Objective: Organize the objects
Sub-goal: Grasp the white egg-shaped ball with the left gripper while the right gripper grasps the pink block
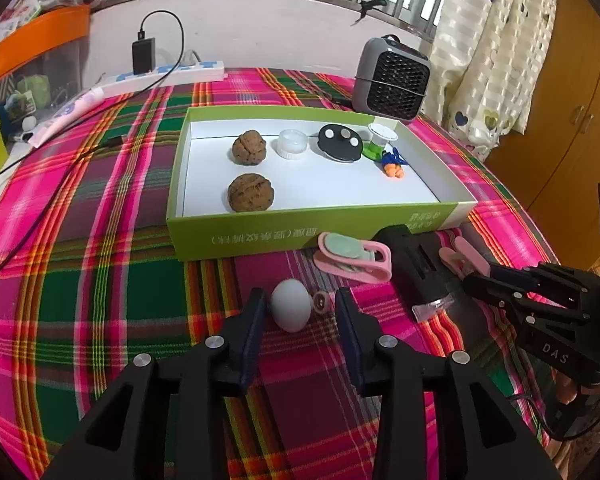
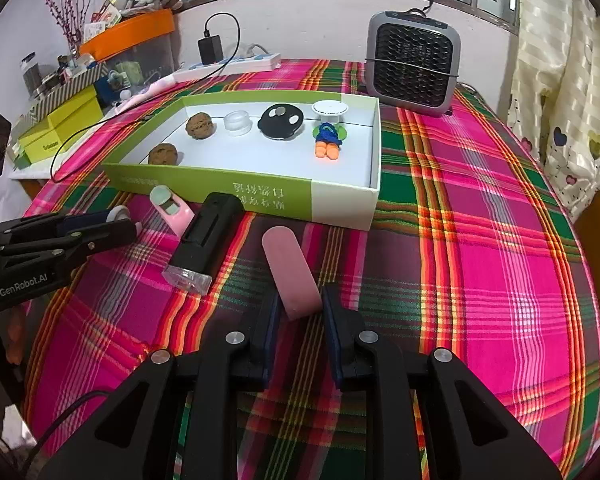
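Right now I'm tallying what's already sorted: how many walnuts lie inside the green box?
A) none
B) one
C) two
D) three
C: two brown walnuts, one behind the other, sit on the white floor at the left end of the green box.

Counted in the left wrist view: two walnuts [image 1: 249, 147] [image 1: 251, 192], one clear cap [image 1: 292, 143], one black disc [image 1: 339, 143], one pair of orange earplugs [image 1: 395, 170], one pale egg [image 1: 291, 310], two pink clips [image 1: 354, 256] [image 1: 465, 259], and one black rectangular device [image 1: 414, 266].
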Tool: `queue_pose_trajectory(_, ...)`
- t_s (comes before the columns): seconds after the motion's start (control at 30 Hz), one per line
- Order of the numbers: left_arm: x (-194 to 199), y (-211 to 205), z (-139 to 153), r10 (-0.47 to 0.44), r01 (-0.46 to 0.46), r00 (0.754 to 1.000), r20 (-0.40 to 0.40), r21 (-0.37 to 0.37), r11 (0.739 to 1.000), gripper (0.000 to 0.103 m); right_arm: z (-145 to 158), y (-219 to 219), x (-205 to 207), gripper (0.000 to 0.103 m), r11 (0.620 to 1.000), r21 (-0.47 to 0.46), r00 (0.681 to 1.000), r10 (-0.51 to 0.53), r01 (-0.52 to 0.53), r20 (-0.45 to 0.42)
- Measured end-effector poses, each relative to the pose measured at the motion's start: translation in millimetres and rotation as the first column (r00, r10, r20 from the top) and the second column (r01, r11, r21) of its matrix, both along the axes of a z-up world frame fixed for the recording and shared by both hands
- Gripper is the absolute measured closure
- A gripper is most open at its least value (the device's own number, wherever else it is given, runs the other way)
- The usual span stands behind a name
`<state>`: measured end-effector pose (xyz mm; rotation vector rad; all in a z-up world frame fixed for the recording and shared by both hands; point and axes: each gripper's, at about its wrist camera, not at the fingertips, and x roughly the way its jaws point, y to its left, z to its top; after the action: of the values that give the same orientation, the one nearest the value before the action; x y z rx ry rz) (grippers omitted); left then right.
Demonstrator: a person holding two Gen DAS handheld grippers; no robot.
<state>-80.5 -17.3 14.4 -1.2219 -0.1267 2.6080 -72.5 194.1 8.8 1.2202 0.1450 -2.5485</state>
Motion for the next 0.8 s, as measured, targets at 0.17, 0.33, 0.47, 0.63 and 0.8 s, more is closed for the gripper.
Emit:
queue_pose_trajectory(0.17, -4, -1, 0, 0.003, -0.003, 1.000, 0.002, 0.003, 1.000, 0.068, 0, -3, -3, 0.066, 1.000, -0.002, 1.000, 0.014, -0.014, 0.000)
queue_pose_trajectory(0.33, -6, -3, -1, 0.012, -0.012, 1.000, 0.003, 0.009, 1.000, 0.068, -1, -8, -6, 0.065, 1.000, 0.018, 1.000, 0.010, -0.010, -0.003)
queue_pose_trajectory(0.47, -6, -4, -1, 0.012, -0.012, 1.000, 0.001, 0.001, 1.000, 0.070, -1, -8, -10, 0.065, 1.000, 0.012, 1.000, 0.001, -0.001, -0.002)
queue_pose_trajectory(0.63, -5, -3, -1, 0.016, -0.016, 1.000, -0.001, -0.004, 1.000, 0.073, 0, -7, -13, 0.065, 1.000, 0.007, 1.000, -0.007, 0.007, 0.000)
queue_pose_trajectory(0.8, -6, -4, -1, 0.016, -0.016, 1.000, -0.001, -0.005, 1.000, 0.074, 0, -8, -13, 0.065, 1.000, 0.009, 1.000, -0.007, 0.007, -0.001)
